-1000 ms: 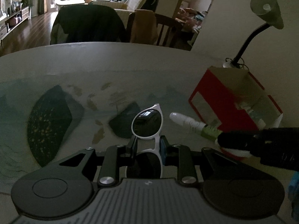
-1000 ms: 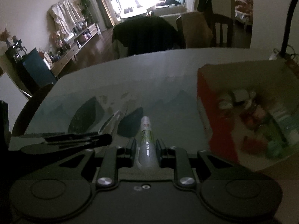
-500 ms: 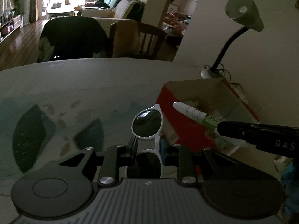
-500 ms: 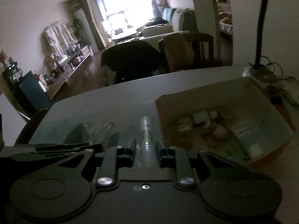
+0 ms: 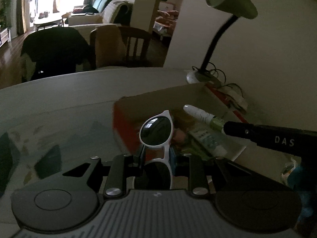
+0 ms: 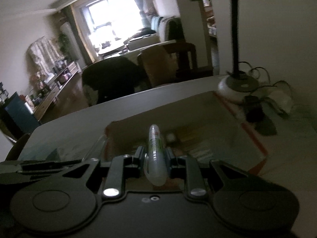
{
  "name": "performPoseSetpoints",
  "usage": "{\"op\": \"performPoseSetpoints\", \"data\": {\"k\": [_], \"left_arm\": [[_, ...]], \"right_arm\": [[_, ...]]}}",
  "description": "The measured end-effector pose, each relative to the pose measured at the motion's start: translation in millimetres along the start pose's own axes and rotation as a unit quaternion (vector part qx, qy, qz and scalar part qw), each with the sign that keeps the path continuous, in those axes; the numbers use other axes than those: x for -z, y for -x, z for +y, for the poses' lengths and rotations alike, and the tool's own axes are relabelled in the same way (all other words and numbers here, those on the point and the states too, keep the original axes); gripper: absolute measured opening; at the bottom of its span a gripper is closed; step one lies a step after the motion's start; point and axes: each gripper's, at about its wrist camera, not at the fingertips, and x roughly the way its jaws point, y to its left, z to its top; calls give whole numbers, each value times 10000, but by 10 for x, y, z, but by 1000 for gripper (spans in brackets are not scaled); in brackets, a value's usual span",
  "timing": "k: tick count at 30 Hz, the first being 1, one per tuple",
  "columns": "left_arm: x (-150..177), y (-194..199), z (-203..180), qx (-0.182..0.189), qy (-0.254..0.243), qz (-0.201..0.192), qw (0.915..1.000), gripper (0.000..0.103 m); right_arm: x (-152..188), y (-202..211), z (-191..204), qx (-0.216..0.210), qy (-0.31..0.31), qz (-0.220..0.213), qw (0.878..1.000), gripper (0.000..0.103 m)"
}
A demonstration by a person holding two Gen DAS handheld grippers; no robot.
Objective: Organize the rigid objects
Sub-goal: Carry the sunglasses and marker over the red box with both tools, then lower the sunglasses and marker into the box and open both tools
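Note:
My left gripper [image 5: 156,154] is shut on white-framed sunglasses [image 5: 156,132] and holds them at the near left rim of an open red cardboard box [image 5: 122,127]. My right gripper [image 6: 155,156] is shut on a white marker pen [image 6: 155,144] with a green band and holds it above the inside of the box [image 6: 257,144]. The pen [image 5: 200,115] and the right gripper's finger also show in the left wrist view, over the box. The box holds several small items, among them a white and green tube [image 5: 208,140].
A desk lamp [image 5: 227,0] stands behind the box by the wall, its base [image 6: 235,85] and cables at the table's back right. Chairs [image 5: 122,45] stand past the table's far edge. A patterned mat [image 5: 29,142] covers the table to the left.
Both grippers have moved right and forward toward the box, carrying the sunglasses and the pen. The pen went from beside the box to over its inside.

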Motion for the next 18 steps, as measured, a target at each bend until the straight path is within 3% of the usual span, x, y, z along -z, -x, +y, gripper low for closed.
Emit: {"op": "performPoseSetpoints", "data": {"k": [10, 18], "left_arm": [[-119, -495, -463, -168, -255, 323, 9990, 24], [-272, -904, -647, -484, -453, 513, 9965, 24]], "right_arm": [[-52, -168, -510, 270, -4, 27, 9996, 22], [-27, -379, -664, 342, 123, 217, 9991, 22]]}}
